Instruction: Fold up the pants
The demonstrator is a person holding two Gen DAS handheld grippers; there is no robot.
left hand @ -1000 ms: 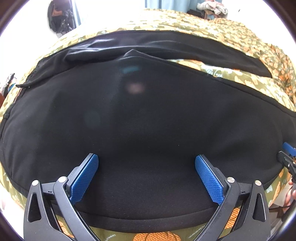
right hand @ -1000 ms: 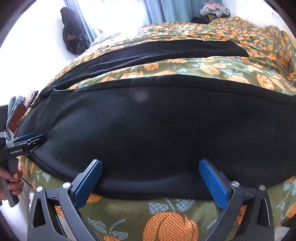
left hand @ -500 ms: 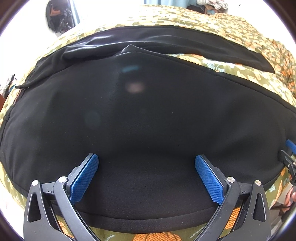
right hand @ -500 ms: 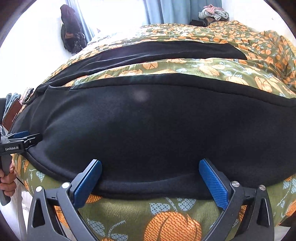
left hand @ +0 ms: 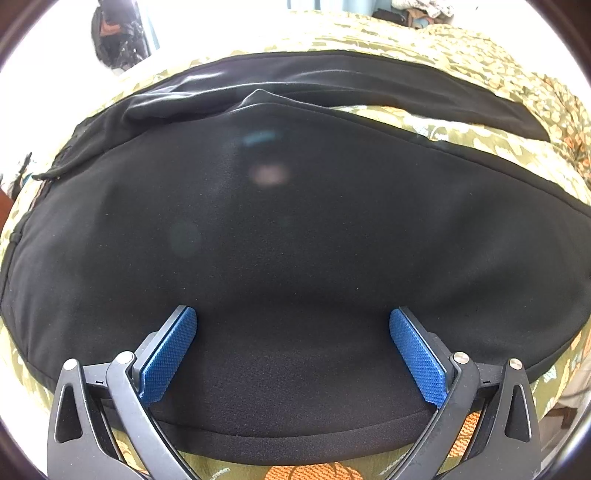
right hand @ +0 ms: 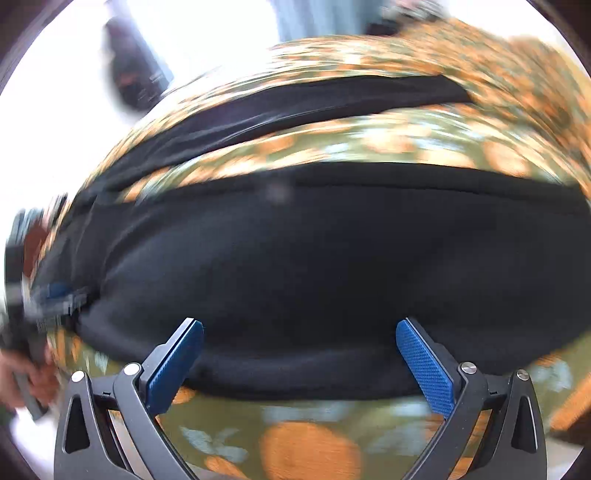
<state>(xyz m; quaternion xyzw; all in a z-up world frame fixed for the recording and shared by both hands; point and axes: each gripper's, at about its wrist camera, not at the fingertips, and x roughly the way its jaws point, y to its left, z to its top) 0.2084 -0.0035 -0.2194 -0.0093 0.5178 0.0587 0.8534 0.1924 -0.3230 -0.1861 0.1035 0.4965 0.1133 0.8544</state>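
Black pants [left hand: 295,229] lie spread flat on a bed with a green and orange leaf-print cover [left hand: 461,125]. The near leg fills both views; the far leg [left hand: 332,77] lies apart behind it. My left gripper [left hand: 293,332] is open and empty, low over the near leg close to its front edge. My right gripper [right hand: 299,343] is open and empty over the front edge of the same leg [right hand: 314,258]; this view is blurred. The left gripper also shows at the right wrist view's left edge [right hand: 55,299].
The bed cover [right hand: 310,443] shows in front of the pants edge and between the two legs. A dark bag [left hand: 114,33] hangs by the bright window at the back left. Clothes [left hand: 421,11] are piled at the back right.
The right gripper has swung quickly, blurring its view, and the pants edge sits a little higher in it. The left gripper has crept slightly forward over the leg. Both stay open.
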